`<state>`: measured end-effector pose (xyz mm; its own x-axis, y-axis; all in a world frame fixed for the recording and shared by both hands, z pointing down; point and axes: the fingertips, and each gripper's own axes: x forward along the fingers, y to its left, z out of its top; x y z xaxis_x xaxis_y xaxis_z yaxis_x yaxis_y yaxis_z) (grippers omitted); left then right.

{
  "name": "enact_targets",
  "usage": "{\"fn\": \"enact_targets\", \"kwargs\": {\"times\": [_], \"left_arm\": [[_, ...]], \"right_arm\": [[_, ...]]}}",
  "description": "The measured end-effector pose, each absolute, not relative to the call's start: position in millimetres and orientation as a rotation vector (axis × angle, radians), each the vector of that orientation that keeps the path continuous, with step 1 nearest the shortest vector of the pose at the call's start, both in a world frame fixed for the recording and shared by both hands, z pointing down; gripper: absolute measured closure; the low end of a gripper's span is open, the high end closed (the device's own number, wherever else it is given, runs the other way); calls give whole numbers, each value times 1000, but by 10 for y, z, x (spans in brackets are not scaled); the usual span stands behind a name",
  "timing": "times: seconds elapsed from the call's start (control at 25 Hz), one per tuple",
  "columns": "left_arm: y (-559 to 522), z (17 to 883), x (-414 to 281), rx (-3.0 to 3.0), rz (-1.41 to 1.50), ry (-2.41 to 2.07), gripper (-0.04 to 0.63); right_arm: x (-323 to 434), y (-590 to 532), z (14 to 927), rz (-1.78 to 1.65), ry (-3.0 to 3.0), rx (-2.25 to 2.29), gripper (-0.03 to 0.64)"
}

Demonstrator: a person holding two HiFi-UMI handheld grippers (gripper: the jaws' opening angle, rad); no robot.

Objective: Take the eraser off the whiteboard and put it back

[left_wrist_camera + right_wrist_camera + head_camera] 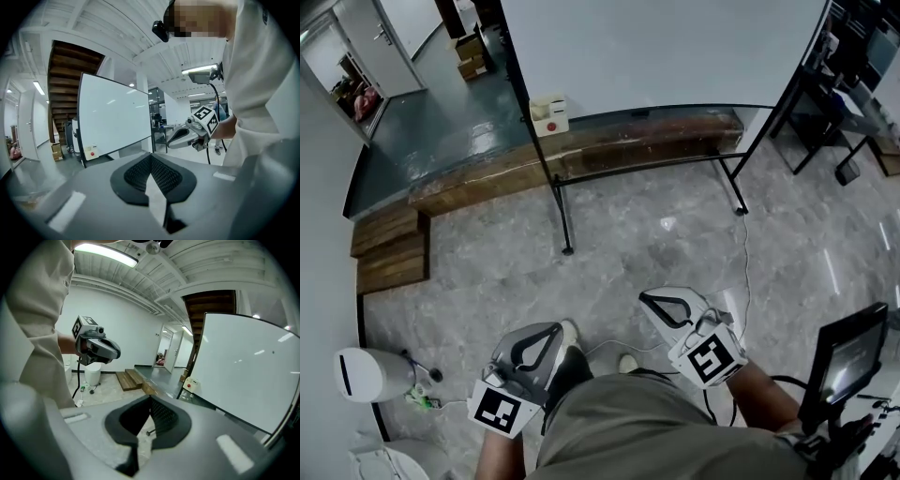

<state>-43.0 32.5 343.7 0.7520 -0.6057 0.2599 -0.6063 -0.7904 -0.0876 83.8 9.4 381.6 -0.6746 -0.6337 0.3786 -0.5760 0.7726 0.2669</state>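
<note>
While the eraser [548, 115] hangs well apart on the whiteboard [675, 47], left gripper [553, 329]: pressed together, empty.
Right gripper [647, 298]: likewise closed, nothing within reach.

Head view: from above, steeply down, whiteboard [666, 52] well ahead. Gripper views: low, looking along own jaws toward the same whiteboard from opposite sides, far off; shared too, seemingly, its cream red-dotted block [549, 115].

Empty left gripper [559, 327] and right gripper [643, 297], fingers [162, 176] together.
</note>
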Motion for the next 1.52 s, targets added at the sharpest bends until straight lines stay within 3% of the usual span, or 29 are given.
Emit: {"fn": "enact_targets", "kwargs": {"times": [0.56,1.52], "left_arm": [[783,3374,-452,2980,446,-881,589],[1759,3606,-1999,3038,393,-634,589]], "right_arm": [[658,645,3724,-139,-2479,979,614],[-1127,1670,3699,-158,-2396,1027,614]]}}
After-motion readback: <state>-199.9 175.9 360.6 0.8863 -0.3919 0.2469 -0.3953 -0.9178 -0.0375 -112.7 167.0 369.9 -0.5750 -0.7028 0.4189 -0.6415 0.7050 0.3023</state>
